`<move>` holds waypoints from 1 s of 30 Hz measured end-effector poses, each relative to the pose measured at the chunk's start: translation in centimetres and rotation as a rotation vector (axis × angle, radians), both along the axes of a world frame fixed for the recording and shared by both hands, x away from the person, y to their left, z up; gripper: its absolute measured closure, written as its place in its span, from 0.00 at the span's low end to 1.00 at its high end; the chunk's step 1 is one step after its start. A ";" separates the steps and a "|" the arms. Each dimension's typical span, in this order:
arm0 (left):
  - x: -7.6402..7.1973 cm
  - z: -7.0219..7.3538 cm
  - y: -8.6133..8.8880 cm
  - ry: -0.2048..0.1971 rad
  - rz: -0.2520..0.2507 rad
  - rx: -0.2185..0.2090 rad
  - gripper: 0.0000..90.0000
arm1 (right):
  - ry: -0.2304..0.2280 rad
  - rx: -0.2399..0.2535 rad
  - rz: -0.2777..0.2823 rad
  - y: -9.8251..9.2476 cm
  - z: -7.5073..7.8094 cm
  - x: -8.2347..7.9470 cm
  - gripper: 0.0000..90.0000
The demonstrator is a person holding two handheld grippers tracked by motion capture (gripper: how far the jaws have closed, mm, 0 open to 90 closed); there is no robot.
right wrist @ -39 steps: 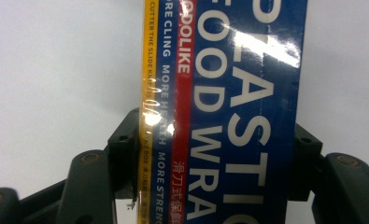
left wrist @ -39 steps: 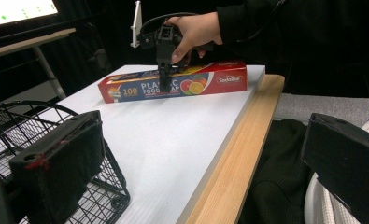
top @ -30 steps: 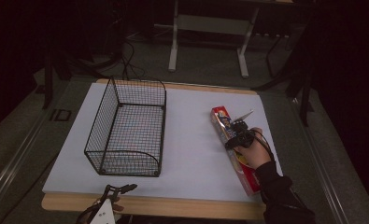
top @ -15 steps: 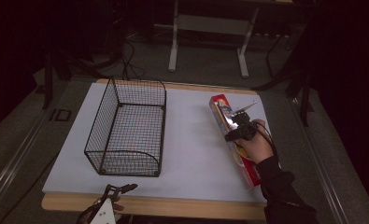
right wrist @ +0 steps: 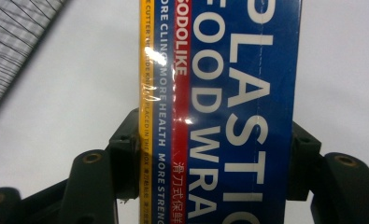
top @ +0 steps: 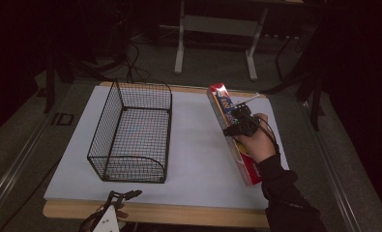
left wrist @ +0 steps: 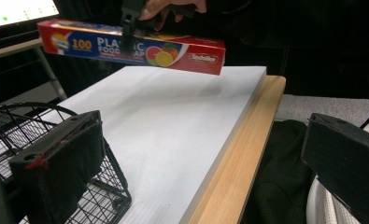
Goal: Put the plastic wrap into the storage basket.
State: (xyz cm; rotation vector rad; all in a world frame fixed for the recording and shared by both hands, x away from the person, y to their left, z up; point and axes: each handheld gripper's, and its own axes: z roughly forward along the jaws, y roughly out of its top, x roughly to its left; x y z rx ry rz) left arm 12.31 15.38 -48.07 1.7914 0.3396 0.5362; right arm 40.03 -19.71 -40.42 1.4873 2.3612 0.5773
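A long blue and red plastic food wrap box (top: 221,102) hangs over the right side of the white mat, with my right gripper (top: 237,123) shut across its middle. In the right gripper view the box (right wrist: 229,93) fills the space between the two jaws, which press on its long sides. From the left gripper view the box (left wrist: 173,51) is in the air, level, with a shadow on the mat below. My left gripper (top: 123,195) is low at the table's front edge; its jaws (left wrist: 201,126) stand wide open with nothing between them.
A black wire basket (top: 130,130) stands on the left half of the white mat (top: 198,145), its near end close to the left gripper. The table's wooden front edge (top: 179,212) runs below it. Metal frame legs (top: 181,43) stand on the floor beyond.
The box was lying on the mat under the right gripper; now it is lifted off the mat and sits a little farther away. The left gripper has stayed put.
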 end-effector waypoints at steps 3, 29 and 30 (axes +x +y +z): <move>0.0 0.0 -0.1 -0.001 -0.002 0.004 0.00 | -0.016 0.013 0.009 1.0 0.8 -0.1 0.43; -0.1 0.1 0.0 -0.002 -0.007 -0.007 0.00 | -0.133 0.072 0.117 10.0 6.5 -0.6 0.43; -0.1 0.1 0.0 -0.003 -0.007 -0.007 0.00 | -0.141 0.076 0.121 10.3 6.7 -0.6 0.44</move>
